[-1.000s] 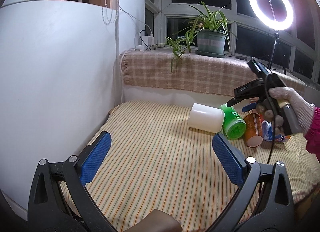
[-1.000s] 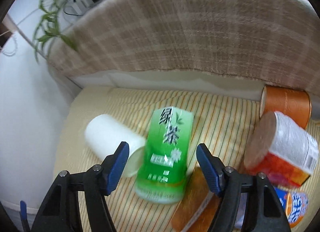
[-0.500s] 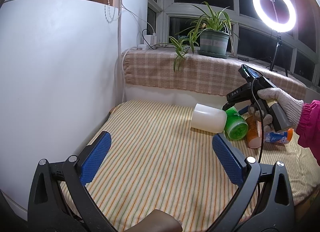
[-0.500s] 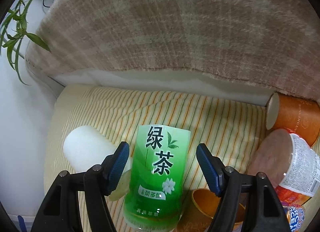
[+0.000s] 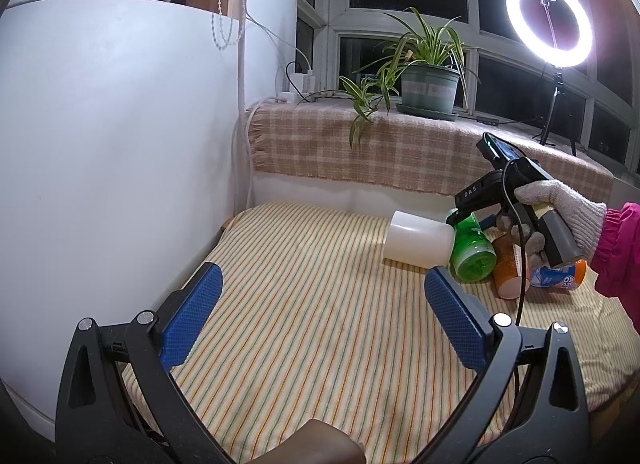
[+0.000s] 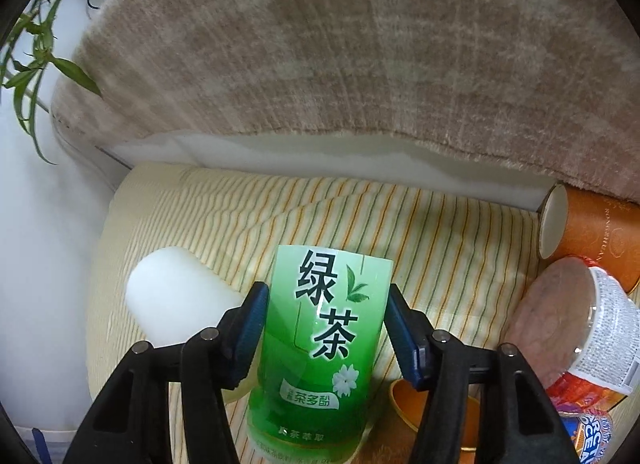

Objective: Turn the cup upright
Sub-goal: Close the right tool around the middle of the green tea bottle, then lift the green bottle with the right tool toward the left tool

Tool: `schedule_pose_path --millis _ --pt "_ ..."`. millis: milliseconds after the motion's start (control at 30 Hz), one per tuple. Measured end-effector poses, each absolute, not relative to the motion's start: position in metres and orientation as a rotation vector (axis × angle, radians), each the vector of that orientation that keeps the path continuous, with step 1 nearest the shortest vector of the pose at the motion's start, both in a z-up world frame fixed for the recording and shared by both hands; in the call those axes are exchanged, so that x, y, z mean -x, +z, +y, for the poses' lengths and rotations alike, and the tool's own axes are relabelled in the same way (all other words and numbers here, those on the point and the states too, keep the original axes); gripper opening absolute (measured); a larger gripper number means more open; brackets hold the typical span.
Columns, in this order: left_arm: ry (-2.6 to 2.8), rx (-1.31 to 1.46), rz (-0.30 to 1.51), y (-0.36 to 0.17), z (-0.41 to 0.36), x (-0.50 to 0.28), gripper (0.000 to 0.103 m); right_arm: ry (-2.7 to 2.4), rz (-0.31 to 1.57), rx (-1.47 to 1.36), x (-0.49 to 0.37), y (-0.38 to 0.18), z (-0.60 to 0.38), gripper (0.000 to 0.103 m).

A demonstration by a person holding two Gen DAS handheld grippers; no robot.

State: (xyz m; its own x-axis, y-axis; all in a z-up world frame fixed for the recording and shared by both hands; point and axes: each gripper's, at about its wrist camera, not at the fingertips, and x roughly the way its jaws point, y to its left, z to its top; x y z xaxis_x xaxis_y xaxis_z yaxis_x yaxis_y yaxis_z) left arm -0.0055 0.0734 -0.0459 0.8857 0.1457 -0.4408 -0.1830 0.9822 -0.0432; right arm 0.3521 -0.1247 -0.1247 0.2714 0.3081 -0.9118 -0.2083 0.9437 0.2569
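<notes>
A green cup point(image 6: 324, 348) with Chinese tea lettering lies on its side on the striped cloth; it also shows in the left wrist view point(image 5: 472, 252). My right gripper point(image 6: 326, 328) has its blue pads against both sides of the cup, shut on it. In the left wrist view the right gripper point(image 5: 460, 217) is held by a gloved hand over the cup. A white cup point(image 5: 418, 238) lies on its side just left of the green one. My left gripper point(image 5: 320, 320) is open and empty, hovering above the near part of the cloth.
An orange cup point(image 6: 592, 232), a labelled clear cup point(image 6: 576, 328) and another orange cup point(image 5: 508, 268) lie to the right. A plaid-covered ledge point(image 5: 400, 147) with a potted plant point(image 5: 430, 87) runs behind. A white cabinet point(image 5: 100, 163) stands on the left.
My right gripper moved down and forward around the green cup and closed its pads on it. My left gripper stayed in place.
</notes>
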Motion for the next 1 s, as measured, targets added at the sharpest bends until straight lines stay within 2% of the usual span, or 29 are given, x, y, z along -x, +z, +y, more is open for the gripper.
schedule_pose_path --millis 233,633,833,1000 --pt "0.17 0.082 0.44 -0.044 0.072 0.01 0.103 0.373 1.187 -0.124 -0.341 -0.104 -0.132 0.058" --pt "0.147 0.064 0.428 -0.039 0.064 0.015 0.103 0.493 1.052 -0.234 -0.269 -0.052 -0.167 0.058" --pt "0.106 0.064 0.446 -0.039 0.055 0.013 0.103 0.571 1.072 -0.302 -0.222 -0.062 -0.168 0.058" --pt "0.061 0.076 0.475 -0.041 0.05 0.009 0.102 0.602 1.132 -0.377 -0.19 -0.091 -0.176 0.058"
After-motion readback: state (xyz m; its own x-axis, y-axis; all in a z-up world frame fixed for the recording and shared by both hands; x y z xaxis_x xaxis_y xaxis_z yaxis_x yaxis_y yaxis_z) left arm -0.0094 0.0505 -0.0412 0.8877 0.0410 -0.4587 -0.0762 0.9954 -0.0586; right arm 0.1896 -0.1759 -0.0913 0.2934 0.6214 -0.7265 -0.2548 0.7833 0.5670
